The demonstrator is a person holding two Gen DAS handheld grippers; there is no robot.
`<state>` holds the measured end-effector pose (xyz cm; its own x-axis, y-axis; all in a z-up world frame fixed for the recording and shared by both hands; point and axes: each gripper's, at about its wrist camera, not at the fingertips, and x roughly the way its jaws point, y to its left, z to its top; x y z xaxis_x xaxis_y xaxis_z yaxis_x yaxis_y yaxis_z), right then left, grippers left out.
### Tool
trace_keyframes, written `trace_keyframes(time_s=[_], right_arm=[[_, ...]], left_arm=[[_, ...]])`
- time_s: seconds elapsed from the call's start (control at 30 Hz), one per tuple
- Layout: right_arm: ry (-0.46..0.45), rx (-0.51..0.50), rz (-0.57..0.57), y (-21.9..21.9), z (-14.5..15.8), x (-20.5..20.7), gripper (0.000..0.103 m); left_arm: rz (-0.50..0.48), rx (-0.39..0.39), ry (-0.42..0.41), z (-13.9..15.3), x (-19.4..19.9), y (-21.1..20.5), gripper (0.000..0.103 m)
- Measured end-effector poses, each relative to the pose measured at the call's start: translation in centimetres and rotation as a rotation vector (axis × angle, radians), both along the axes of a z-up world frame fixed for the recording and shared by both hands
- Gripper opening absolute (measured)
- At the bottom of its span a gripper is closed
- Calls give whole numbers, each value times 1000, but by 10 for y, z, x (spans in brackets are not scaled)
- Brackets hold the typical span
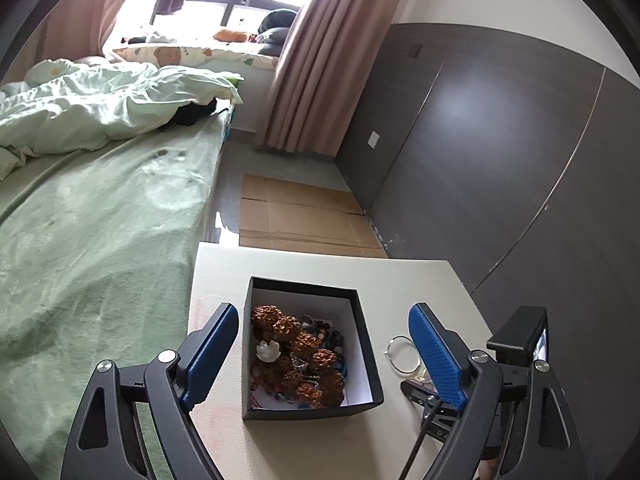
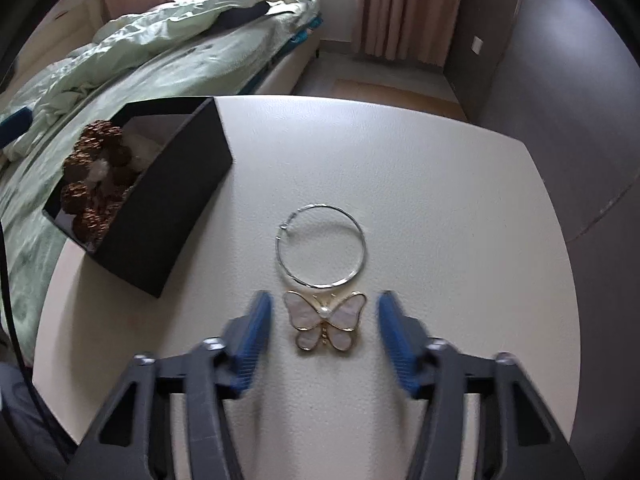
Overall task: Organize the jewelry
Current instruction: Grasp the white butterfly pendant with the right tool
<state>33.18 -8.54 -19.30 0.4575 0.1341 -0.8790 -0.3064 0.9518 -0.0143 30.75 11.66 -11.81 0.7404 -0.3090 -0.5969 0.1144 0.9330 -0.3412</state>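
A black box (image 1: 366, 344) with a white inside stands on the white table (image 1: 400, 280). It holds brown bead bracelets (image 1: 304, 344) and other jewelry. My left gripper (image 1: 324, 340) is open above it, fingers on either side. A silver bangle (image 1: 402, 354) lies on the table right of the box. In the right wrist view the bangle (image 2: 320, 246) lies ahead of a pearly butterfly brooch (image 2: 324, 322). My right gripper (image 2: 325, 316) is open, with the brooch between its fingers. The box (image 2: 160, 216) is to the left.
A bed with green bedding (image 1: 100, 220) runs along the table's left side. A dark panelled wall (image 1: 500, 160) is on the right. Flattened cardboard (image 1: 304, 216) lies on the floor beyond the table. The right gripper's body (image 1: 520, 340) shows at the left wrist view's right edge.
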Motion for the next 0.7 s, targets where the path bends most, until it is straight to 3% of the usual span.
trace_keyframes(time_s=[0.17,0.37,0.7], right_arm=[[16,34,5,-8,1,-1,42],[13,129,-76,-47,11,3,42],[-26,267,-188,-113,28,-1,42]], left_arm=[[-45,39,17,3,5,-19,88],[-120,82,45,3,13,-55,87],[-249,141,163,-9,39,-115,75]])
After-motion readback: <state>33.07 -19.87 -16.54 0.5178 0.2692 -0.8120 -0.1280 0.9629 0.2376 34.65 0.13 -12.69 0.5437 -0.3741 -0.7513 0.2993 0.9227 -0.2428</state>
